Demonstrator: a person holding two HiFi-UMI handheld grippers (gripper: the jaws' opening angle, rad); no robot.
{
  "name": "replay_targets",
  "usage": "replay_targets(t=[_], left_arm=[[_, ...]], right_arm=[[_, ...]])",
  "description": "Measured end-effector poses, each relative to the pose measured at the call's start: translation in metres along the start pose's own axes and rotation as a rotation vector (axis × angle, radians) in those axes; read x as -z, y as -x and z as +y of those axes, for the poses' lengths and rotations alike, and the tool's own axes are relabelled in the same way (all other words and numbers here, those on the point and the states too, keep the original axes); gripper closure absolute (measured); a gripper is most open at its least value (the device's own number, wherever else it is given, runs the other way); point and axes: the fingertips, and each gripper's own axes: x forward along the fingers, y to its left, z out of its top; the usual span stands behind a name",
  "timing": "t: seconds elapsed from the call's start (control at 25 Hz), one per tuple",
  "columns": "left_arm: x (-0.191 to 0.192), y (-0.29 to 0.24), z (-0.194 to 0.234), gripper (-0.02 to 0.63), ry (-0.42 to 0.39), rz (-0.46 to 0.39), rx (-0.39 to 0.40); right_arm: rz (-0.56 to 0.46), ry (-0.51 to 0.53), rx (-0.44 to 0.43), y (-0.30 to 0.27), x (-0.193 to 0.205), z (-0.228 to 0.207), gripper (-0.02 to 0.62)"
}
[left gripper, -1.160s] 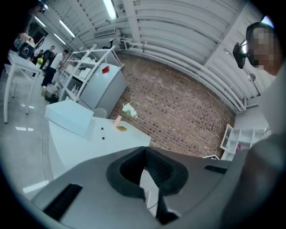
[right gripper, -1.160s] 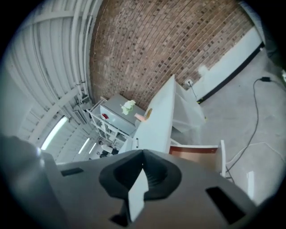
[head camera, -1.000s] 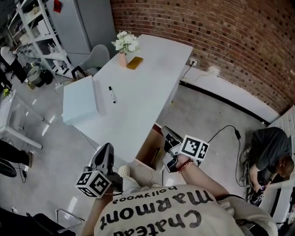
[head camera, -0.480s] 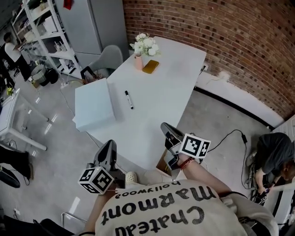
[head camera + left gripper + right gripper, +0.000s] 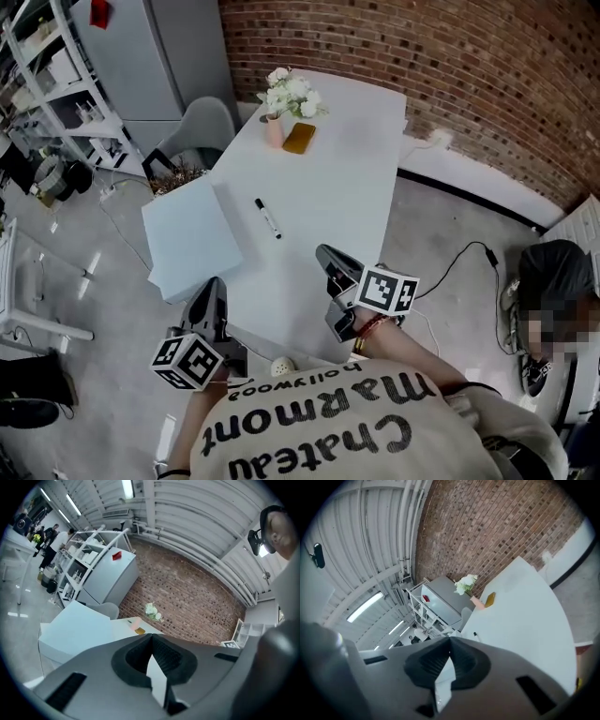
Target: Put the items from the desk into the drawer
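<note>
In both gripper views the jaws are seen pressed together at their tips with nothing between them, so the left gripper [image 5: 151, 638] and the right gripper [image 5: 450, 643] are judged closed and empty. This is presumably a travelling posture, since nothing has been picked up yet. In the head view the left gripper [image 5: 214, 289] is held at the near left corner of the desk [image 5: 347, 178] and the right gripper [image 5: 330, 258] above its near right part. Both are pointed toward 12 o'clock, which suggests the items are only being lined up. The nearest item, a black marker [image 5: 268, 217], lies flat on the bare top at about 1 o'clock from the left gripper and 10 o'clock from the right. It is well apart from both, so the jaws would have to be opened before it can be reached. An amber flat item [image 5: 300, 138] and a vase of flowers [image 5: 283, 97] are set together at the far end, toward 12 o'clock. They are probably left for later, as a long reach is called for. A pale blue box [image 5: 192, 239] overhangs the desk's left edge at 11 o'clock from the left gripper. The drawer cannot be made out in any view, so the task is judged not yet begun.
</note>
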Motion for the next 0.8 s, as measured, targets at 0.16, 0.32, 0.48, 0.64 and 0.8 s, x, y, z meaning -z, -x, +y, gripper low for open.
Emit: replay_targets(t=[0.16,0.32,0.48,0.64,0.8], left_arm=[[-0.014,-0.011,0.029,0.604,-0.009,0.025,0.024],[-0.028,-0.014,0.062,0.604,-0.012,0.036,0.025],[-0.033,-0.012,0.092,0.604,0.003,0.038,0.007],[-0.027,-0.006,0.118,0.604,0.023,0.050,-0.024],[-0.024,0.000,0.139,0.604,0.050,0.055,-0.058]], right_arm=[[-0.013,0.045,0.050,-0.030,0.008,-0.003,0.592],[-0.006,0.071,0.104,-0.061,0.023,-0.012,0.592],[0.030,0.094,0.180,-0.083,0.043,-0.030,0.592],[0.092,0.160,0.267,-0.101,0.060,-0.049,0.582],[0.156,0.232,0.335,-0.121,0.065,-0.063,0.540]])
